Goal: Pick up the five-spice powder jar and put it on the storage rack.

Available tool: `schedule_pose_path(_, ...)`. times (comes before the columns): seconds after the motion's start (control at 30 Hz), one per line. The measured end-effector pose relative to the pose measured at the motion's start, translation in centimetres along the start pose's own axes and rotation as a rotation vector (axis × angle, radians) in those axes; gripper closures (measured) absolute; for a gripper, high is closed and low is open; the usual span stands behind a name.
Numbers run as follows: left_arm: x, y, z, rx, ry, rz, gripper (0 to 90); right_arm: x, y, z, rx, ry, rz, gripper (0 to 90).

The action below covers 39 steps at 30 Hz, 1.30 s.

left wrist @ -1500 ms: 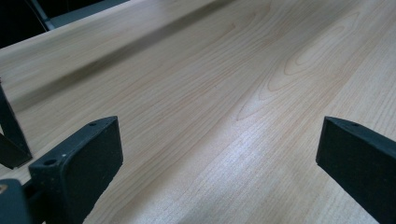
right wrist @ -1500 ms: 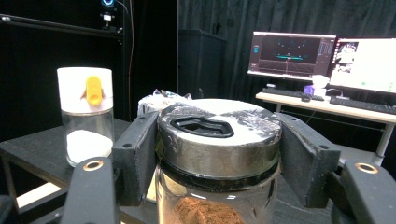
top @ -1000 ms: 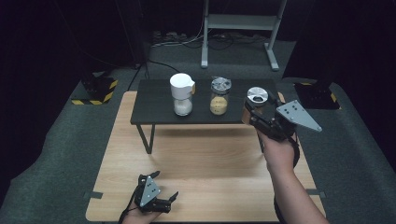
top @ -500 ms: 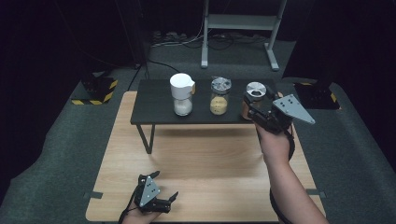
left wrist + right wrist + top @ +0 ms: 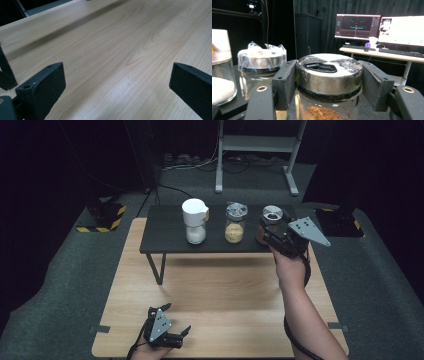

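Observation:
Three jars stand in a row on a low black shelf (image 5: 165, 237). The right one, a brown-powder jar (image 5: 271, 213) with a metal lid, sits between the jaws of my right gripper (image 5: 267, 231). In the right gripper view both pads press the sides of that jar's lid (image 5: 328, 68), so the right gripper (image 5: 329, 85) is shut on it. My left gripper (image 5: 176, 317) rests near the front edge of the wooden table (image 5: 225, 290). It is open (image 5: 117, 85) with only bare wood between its jaws.
A white-capped jar (image 5: 194, 221) of white powder stands at the shelf's left. A jar of yellow contents (image 5: 235, 224) with a plastic-wrapped lid (image 5: 260, 58) stands in the middle, close beside the held jar. Monitors and a desk (image 5: 387, 52) lie beyond. Grey carpet surrounds the table.
My right gripper has moved forward and a little left, onto the brown-powder jar. The left gripper has stayed where it was.

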<state>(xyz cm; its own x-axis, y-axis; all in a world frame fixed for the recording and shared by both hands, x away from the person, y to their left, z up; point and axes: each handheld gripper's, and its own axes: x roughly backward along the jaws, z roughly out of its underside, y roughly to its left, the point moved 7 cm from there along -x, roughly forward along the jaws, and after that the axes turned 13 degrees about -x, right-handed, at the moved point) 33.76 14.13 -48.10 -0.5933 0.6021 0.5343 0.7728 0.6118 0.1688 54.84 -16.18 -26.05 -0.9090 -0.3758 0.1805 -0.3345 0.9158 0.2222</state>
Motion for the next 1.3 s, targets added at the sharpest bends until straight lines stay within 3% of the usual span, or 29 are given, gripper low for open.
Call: schedule_pose_path(1.3, 0.06, 0.03, 0.0, 0.001, -0.005, -0.002, 0.8, -0.66, -0.89, 0.55, -0.031, 0.004, -0.002, 33.6)
